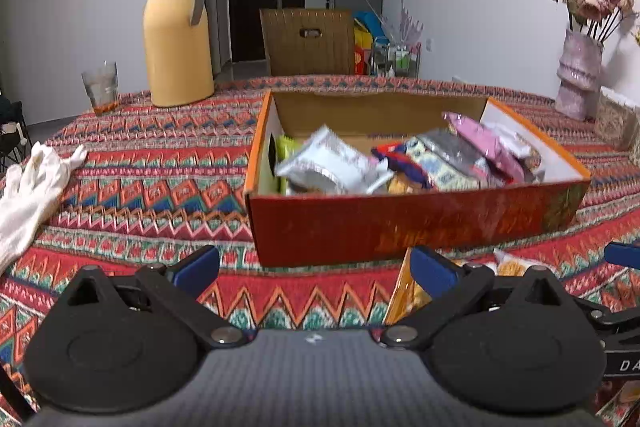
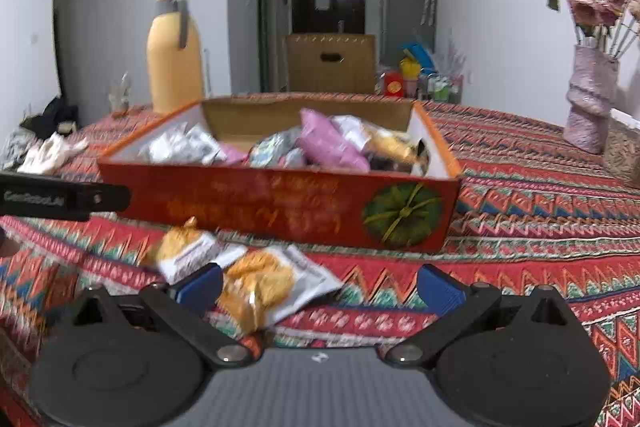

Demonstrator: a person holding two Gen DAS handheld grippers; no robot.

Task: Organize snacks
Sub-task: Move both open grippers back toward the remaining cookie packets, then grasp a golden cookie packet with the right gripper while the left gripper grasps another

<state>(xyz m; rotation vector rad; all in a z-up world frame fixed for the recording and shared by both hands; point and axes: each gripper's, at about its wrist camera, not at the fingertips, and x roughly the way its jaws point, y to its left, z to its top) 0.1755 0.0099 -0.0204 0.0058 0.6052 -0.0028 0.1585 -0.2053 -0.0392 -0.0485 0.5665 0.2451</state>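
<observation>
Snacks (image 2: 256, 287) lie on patterned tablecloth (image 1: 160, 187) before the box (image 1: 400, 223); both tools (image 1: 316, 273) (image 2: 320, 287) released.

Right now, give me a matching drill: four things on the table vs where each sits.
Things:
1. yellow jug
2. white glove
3. pink vase
4. yellow snack packets

Places:
A. on the cloth in front of the red box, outside it
B. far right, holding dried flowers
C. left edge of the table
D. far left, behind a glass

Pairs: 1-D, 2-C, 3-B, 4-A
</observation>
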